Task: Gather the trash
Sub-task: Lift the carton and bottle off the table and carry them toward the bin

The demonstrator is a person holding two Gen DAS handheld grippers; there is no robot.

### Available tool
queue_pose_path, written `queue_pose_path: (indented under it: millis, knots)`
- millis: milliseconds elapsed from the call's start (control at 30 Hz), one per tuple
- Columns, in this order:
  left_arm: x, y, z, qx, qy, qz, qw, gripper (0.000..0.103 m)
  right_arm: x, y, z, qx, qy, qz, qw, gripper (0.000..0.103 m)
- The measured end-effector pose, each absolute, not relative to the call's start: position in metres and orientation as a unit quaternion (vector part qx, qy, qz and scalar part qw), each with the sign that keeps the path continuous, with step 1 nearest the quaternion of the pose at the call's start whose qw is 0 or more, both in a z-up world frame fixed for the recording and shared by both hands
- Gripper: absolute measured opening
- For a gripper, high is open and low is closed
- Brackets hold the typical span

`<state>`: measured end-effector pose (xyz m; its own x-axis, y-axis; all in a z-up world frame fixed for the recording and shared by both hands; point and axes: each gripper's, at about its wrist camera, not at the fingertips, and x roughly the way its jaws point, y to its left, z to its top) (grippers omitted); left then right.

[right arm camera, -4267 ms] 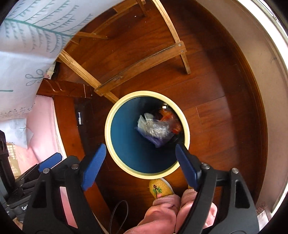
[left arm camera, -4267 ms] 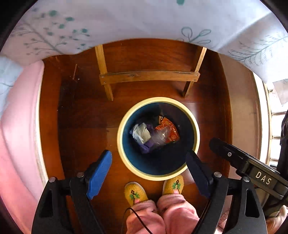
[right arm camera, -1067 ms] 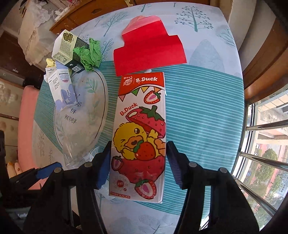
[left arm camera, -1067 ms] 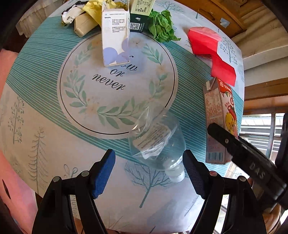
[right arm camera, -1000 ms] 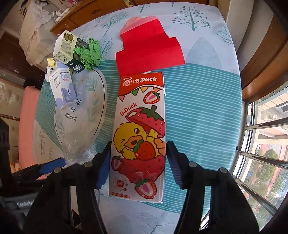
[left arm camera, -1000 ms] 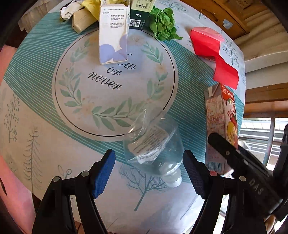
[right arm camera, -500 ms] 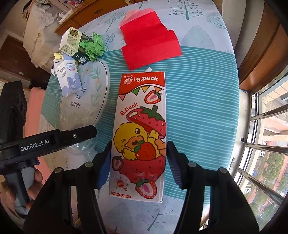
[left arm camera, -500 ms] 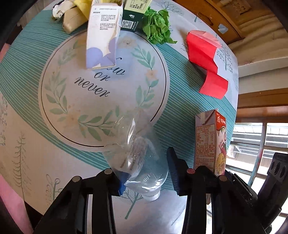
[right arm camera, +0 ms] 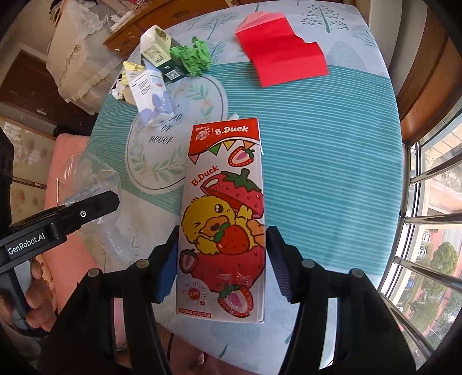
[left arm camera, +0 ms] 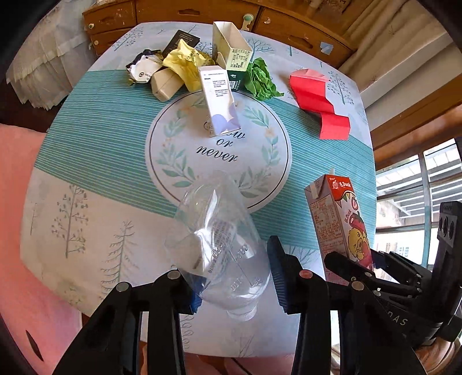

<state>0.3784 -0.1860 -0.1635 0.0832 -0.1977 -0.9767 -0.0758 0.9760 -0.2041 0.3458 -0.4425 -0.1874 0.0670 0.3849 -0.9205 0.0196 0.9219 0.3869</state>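
A crushed clear plastic bottle (left arm camera: 219, 239) hangs above the round table, cap end toward the camera, with my left gripper (left arm camera: 234, 279) shut on it. My right gripper (right arm camera: 222, 256) is shut on a red and white strawberry milk carton (right arm camera: 225, 202), its blue pads pressing both long sides. The left wrist view shows that carton (left arm camera: 337, 225) held upright at the right, above the table's edge. In the right wrist view the bottle (right arm camera: 86, 178) shows at the left behind the black left gripper body (right arm camera: 57, 225), which a hand holds.
On the tablecloth (left arm camera: 101, 144) lie a folded red paper (left arm camera: 320, 101), crumpled green paper (left arm camera: 260, 79), a white and purple box (left arm camera: 219, 103), a green and white carton (left arm camera: 234, 54) and yellow and white wrappers (left arm camera: 184, 63). A wooden dresser (left arm camera: 202, 11) stands behind; window bars (right arm camera: 427, 202) are at right.
My left gripper's jaws closed on the bottle and lifted it off the cloth. The right gripper, still gripping the carton, rose too; the table now looks farther away in both views.
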Motion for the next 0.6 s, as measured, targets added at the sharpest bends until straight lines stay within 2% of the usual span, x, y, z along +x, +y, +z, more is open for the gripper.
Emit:
queue_pose_path:
  millis: [333, 600]
  knots:
    - [0.295, -0.107, -0.124, -0.084, 0.656, -0.114, 0.741, 0.039, 0.262, -0.357, -0.138, 0.148, 0.647, 0.104, 0.740, 0.054]
    - [0.219, -0.030, -0.117, -0.046, 0.651, -0.183, 0.735, 0.039, 0.159, -0.278, -0.116, 0.197, 0.613, 0.040, 0.764, 0.054]
